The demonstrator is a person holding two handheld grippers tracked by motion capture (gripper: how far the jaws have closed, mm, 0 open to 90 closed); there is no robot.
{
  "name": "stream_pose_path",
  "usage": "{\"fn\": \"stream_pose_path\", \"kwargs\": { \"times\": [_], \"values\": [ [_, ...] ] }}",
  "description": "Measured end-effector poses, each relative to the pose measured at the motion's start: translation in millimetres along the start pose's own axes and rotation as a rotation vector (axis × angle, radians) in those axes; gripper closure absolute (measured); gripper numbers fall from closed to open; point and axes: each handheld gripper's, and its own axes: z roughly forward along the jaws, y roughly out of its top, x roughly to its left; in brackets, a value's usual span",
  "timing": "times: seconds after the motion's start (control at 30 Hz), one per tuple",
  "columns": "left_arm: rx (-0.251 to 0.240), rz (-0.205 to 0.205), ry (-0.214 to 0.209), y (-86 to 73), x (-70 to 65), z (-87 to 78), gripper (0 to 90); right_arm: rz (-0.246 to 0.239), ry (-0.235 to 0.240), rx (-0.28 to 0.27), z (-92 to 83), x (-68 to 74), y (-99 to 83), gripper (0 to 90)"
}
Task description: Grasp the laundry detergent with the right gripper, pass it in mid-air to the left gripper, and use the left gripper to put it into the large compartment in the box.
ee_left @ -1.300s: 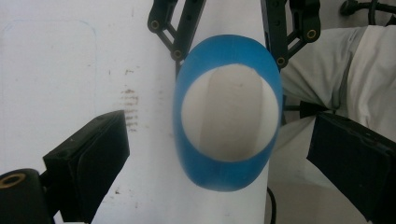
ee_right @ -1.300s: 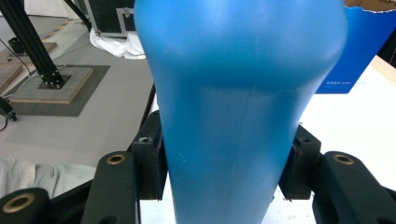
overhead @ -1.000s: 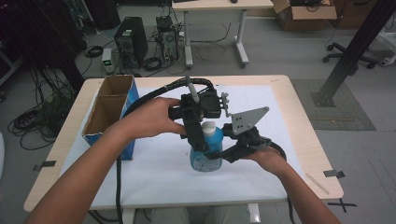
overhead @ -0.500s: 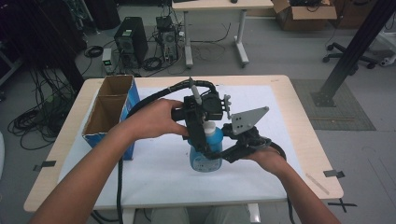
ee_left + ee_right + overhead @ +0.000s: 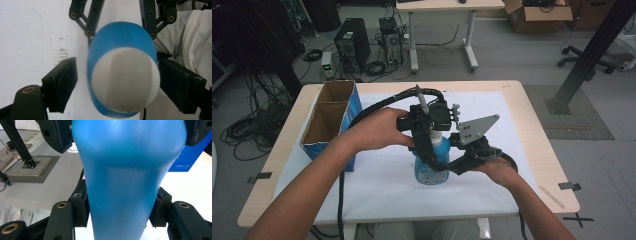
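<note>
- The blue bottle stands upright near the middle of the white sheet on the tabletop, the same spot as a second ago.
- The right gripper grips it low on the body; in the right gripper view its black fingers press both flanks of the blue plastic. No change there: the clamp stays on.
- Up top, the left gripper sits over the bottle's white cap, pointing down at it. In the left gripper view its fingers stand wide, one on each side of the cap; the left pad is clearly apart from it, the right pad is very near, and contact cannot be judged.
- Compared with a second ago, the left hand has shifted only slightly along the top of the bottle; the right hand has barely moved.
- The open blue cardboard box rests at the left side of the tabletop, well apart from the bottle, unmoved.
</note>
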Motion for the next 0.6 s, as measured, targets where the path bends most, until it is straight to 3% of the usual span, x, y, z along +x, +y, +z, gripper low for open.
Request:
{"fn": "stream_pose_path", "kwargs": {
  "times": [0.6],
  "values": [
    [0.011, 0.008, -0.011, 1.3, -0.4, 3.2, 28.6, -0.001, 0.002, 0.001, 1.3, -1.2, -1.6, 45.2]
  ]
}}
